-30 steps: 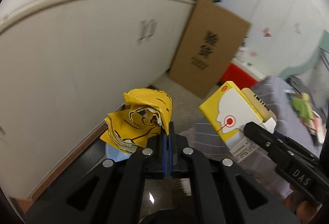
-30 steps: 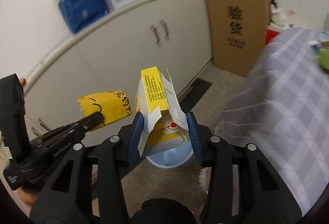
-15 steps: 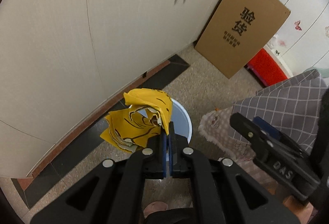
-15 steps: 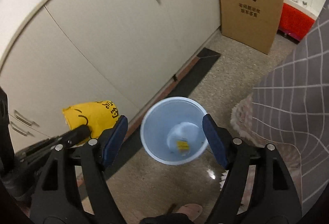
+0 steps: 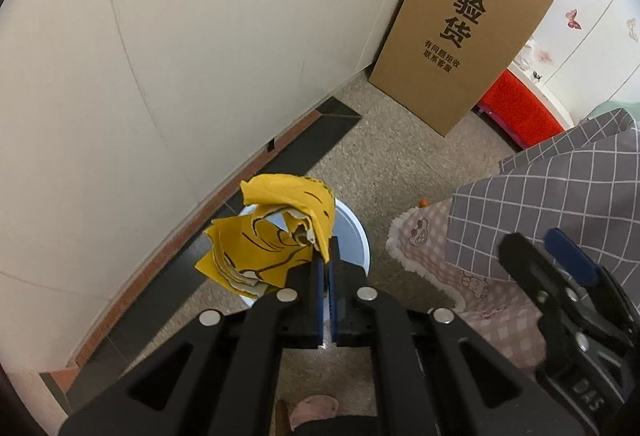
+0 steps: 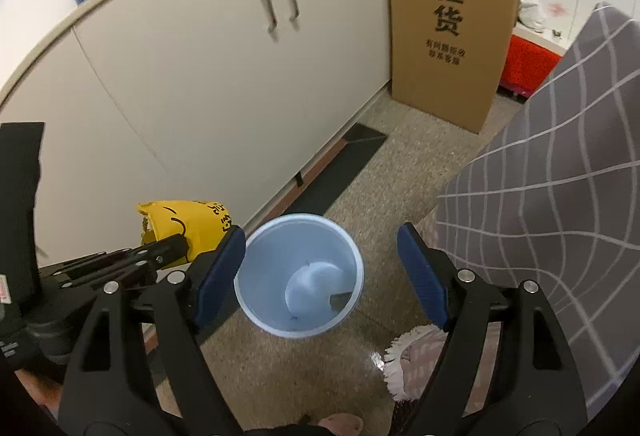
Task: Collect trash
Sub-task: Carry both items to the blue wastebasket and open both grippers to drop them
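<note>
Left clamped on wrapper, right wide and empty, both over the bin

Right hand-held gripper: jaws just opened, nothing between them. Left hand-held gripper pinches the crumpled yellow wrapper above the pale blue bin on the floor by the white cabinet; cardboard box beyond.
</note>
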{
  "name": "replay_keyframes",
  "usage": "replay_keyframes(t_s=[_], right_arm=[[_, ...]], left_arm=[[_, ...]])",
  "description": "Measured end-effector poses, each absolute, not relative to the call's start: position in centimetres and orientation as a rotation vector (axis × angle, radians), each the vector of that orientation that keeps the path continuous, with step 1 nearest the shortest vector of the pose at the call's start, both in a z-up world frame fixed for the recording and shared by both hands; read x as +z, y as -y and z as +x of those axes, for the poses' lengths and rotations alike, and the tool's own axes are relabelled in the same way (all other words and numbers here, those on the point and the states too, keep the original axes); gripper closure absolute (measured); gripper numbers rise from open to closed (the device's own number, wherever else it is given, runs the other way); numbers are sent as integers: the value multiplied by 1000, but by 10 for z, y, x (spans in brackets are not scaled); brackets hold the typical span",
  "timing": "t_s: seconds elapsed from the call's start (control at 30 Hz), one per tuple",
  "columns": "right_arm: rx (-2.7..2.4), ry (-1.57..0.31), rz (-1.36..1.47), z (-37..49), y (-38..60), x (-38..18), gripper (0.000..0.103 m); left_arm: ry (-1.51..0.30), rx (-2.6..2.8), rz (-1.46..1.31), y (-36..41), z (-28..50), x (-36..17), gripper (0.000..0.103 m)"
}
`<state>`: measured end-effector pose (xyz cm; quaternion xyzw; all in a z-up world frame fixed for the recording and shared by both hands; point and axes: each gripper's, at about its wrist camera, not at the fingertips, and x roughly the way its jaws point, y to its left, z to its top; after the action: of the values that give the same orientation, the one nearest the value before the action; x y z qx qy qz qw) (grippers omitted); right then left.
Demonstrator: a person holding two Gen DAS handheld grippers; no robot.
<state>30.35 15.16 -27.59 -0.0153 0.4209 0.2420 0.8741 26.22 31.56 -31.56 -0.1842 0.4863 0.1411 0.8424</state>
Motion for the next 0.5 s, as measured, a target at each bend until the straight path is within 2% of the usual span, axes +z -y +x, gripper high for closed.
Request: replay_keyframes(t_s=[0.03, 0.07, 0.17, 0.5], right_arm=[[499, -871, -24, 304, -149, -273, 26], [490, -861, -7, 305, -145, -270, 26], [481, -867, 20, 306, -138, -265, 26], [504, -882, 58, 290, -122, -244, 26]], left_arm=[[-1019, 300, -383, -316, 265, -313, 99], [-1005, 307, -376, -316, 268, -309, 94], [-979, 337, -381, -318, 273, -300, 29], [-946, 351, -373, -304, 240, -275, 29]])
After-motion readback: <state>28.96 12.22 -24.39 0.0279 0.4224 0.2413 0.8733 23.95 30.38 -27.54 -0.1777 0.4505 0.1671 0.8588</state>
